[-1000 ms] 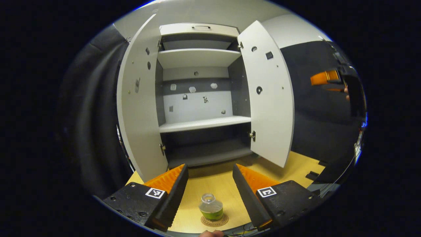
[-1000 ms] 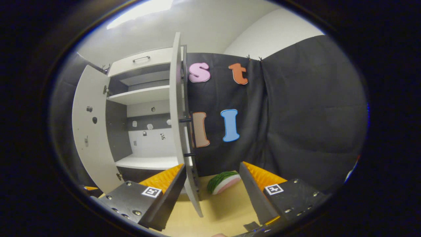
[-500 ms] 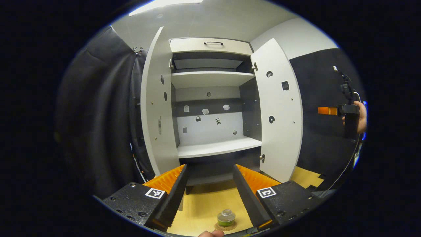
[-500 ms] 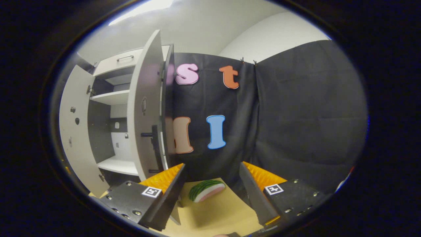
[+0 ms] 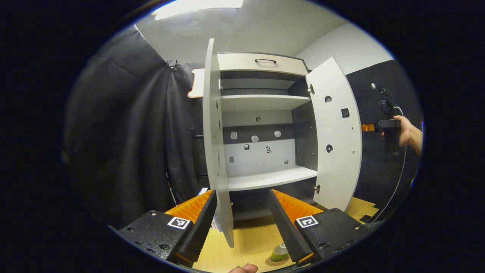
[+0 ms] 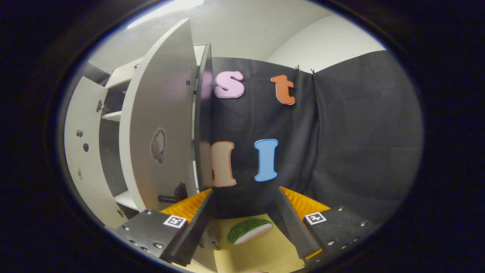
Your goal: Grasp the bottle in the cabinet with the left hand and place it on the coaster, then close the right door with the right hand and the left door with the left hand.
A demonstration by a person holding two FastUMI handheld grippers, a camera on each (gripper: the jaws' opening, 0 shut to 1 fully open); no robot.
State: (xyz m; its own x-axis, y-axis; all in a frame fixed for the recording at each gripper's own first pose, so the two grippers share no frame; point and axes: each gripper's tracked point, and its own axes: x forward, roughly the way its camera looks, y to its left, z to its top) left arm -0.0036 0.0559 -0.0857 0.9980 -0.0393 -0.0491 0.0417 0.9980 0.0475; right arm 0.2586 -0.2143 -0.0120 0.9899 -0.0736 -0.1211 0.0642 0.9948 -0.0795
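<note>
The white cabinet (image 5: 265,178) stands with both doors open and its shelves bare. In the left gripper view the left door (image 5: 216,151) shows edge-on just above my open left gripper (image 5: 242,223). The small clear bottle (image 5: 280,251) with green liquid stands on the round coaster (image 5: 273,261) low at the right, beside my right-hand finger. The right door (image 5: 337,144) hangs open, and beyond it a hand holds my other gripper (image 5: 379,127). In the right gripper view my right gripper (image 6: 244,223) is open, close to the right door's outer face (image 6: 159,125) and its dark handle (image 6: 169,197).
A watermelon slice (image 6: 250,231) lies on the wooden table (image 6: 261,256) just ahead of the right gripper. Black cloth walls flank the cabinet on both sides. A cable (image 5: 396,189) hangs below the hand at the right.
My left gripper has pulled back and to the left, so the left door turned edge-on and the bottle slid low right. My right gripper swung round to the right door's outer face.
</note>
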